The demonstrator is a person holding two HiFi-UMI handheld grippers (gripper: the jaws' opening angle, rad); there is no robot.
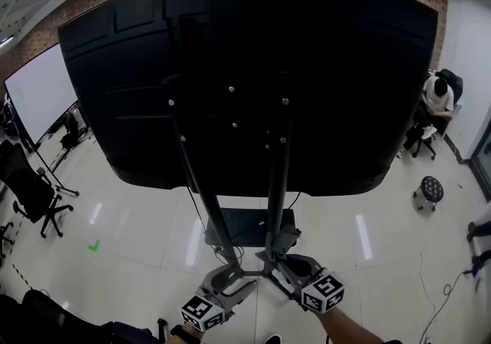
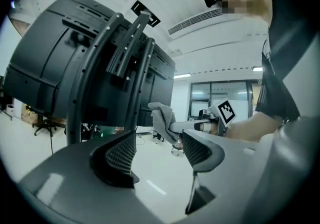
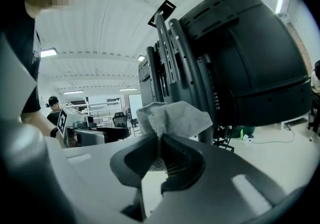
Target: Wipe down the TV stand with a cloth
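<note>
The right gripper (image 3: 161, 144) was clamped on a crumpled grey fabric cloth (image 3: 172, 118), with its jaws closed over the cloth's lower fold. The cloth sat low and near, just beside the right upright of the black metal TV stand (image 1: 278, 173); contact could not be confirmed. The left gripper (image 2: 157, 150) had its jaws wide apart with nothing between them, near the left upright. A large black television (image 1: 345, 66) was mounted on the stand above.

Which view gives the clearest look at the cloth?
The right gripper view: the grey cloth fills the centre, pinched in the right gripper's tongs. The left gripper view shows it smaller, side-on. In the head view I cannot make it out.
</note>
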